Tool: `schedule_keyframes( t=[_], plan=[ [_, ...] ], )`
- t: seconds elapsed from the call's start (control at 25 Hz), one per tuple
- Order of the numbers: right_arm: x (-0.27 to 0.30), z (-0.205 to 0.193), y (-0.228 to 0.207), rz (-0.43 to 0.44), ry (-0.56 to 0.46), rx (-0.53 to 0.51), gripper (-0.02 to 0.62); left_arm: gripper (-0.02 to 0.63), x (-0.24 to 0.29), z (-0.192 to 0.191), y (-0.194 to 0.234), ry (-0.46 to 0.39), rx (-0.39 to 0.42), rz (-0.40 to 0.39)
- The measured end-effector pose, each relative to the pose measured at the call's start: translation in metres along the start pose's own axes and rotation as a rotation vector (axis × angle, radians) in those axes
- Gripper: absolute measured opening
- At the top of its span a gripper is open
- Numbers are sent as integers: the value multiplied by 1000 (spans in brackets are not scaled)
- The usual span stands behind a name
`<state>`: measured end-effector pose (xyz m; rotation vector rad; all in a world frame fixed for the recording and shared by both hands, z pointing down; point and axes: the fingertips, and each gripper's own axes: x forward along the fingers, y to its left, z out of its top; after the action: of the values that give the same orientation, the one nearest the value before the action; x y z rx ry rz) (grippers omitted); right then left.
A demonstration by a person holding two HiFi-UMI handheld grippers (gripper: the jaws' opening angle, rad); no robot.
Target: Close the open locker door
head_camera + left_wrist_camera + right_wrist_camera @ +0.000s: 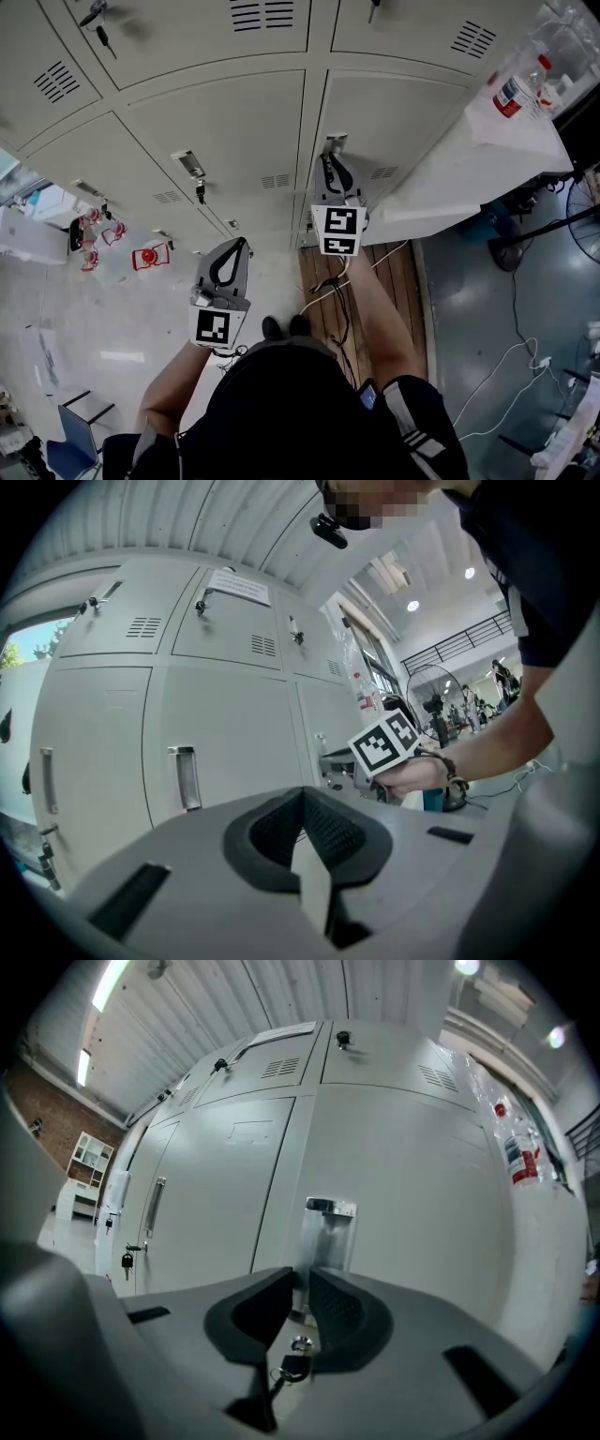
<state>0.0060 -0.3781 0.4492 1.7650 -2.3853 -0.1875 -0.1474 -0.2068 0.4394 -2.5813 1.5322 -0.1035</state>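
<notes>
Three views checked.

Head view: my right tool [329,162] points at the locker door [412,122], with its tips just below the handle [335,142]. The door looks flush with its neighbours, so I judge the closing all but done. My left tool [243,243] hangs well to the left of the handle and touches nothing. A red-labelled bottle [511,94] stands far right of the handle; its print is too small to read.

Left gripper view: the left tool's jaws are together and empty. A paper notice [239,586] on an upper locker is illegible.

Right gripper view: the jaws are nearly together, leaving a thin slit, with the tips at the handle's lower edge. I see nothing pinched. Keys [292,1363] hang from the lock just below the handle.

Risks:
- The tips could skate off the smooth handle.
- An unlatched door could spring back.
- The tool could snag the keys.
</notes>
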Motion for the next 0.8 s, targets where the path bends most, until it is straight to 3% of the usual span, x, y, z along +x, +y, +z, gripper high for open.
schedule_keyframes(
  t=[0.28, 0.36, 0.8],
  plan=[
    [1, 0, -2, -74, -1, -54, 45, 3, -2, -1, 1, 6, 0, 7],
    [0, -2, -4, -94, 0, -73, -6, 3, -2, -2, 1, 7, 0, 7],
    [8, -6, 0, -58, 19, -62, -5, 3, -1, -3, 4, 10, 11, 9]
  ],
)
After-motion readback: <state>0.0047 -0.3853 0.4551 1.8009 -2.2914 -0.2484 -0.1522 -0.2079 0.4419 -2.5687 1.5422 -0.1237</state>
